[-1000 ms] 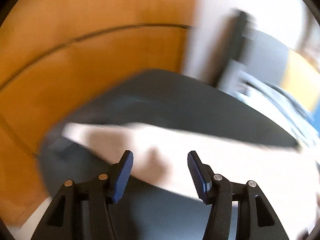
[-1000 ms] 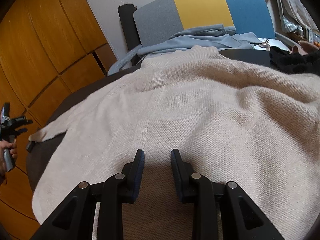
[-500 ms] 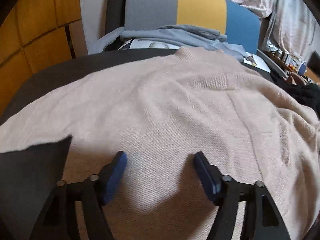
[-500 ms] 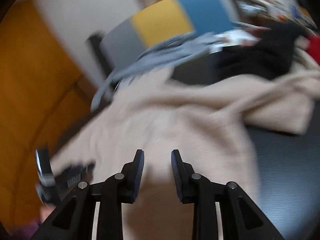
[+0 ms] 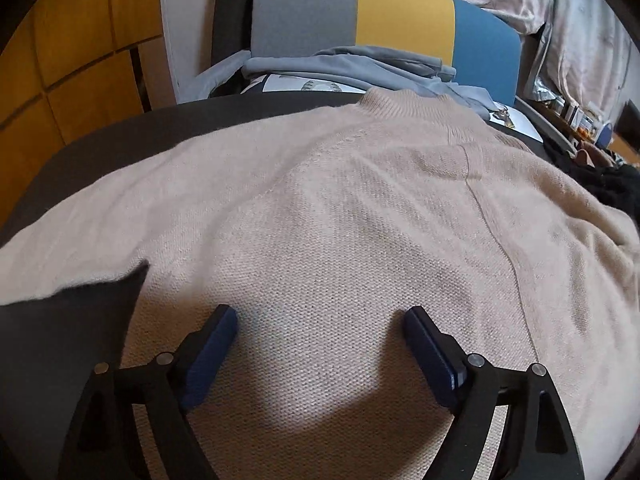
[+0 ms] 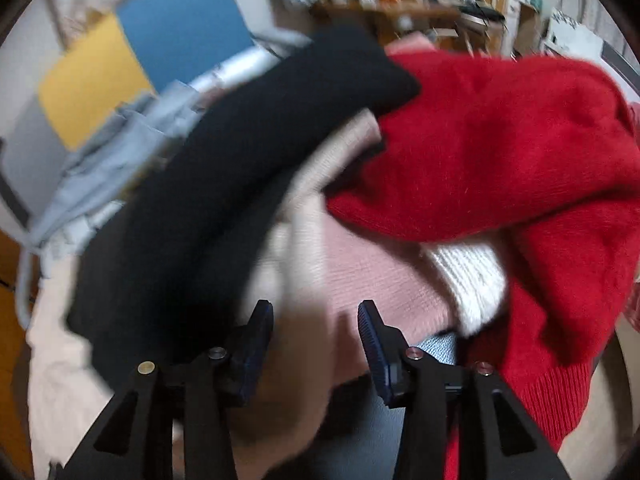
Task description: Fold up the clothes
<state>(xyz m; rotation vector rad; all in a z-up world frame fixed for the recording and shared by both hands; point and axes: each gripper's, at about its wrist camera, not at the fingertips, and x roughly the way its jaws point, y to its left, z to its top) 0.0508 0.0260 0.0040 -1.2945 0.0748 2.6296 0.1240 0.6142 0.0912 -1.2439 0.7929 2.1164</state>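
The beige sweater lies spread flat on the dark tabletop, collar toward the grey, yellow and blue chair back; on the chair seat, just past the collar, lies a light blue garment. The left hand-held gripper hangs over the sweater's near part, left of the vertical seam, its jaws wide and opening, knit below them and nothing pinched. A bare triangle of tabletop shows left of its left finger, under the sleeve.

In the blurred right wrist view, the right hand-held gripper points into a pile of clothes: a black garment to its left, pale pink knit straight ahead, white knit and a red fuzzy sweater to its right. Its jaws are closing with a gap still between the pads, gripping nothing.
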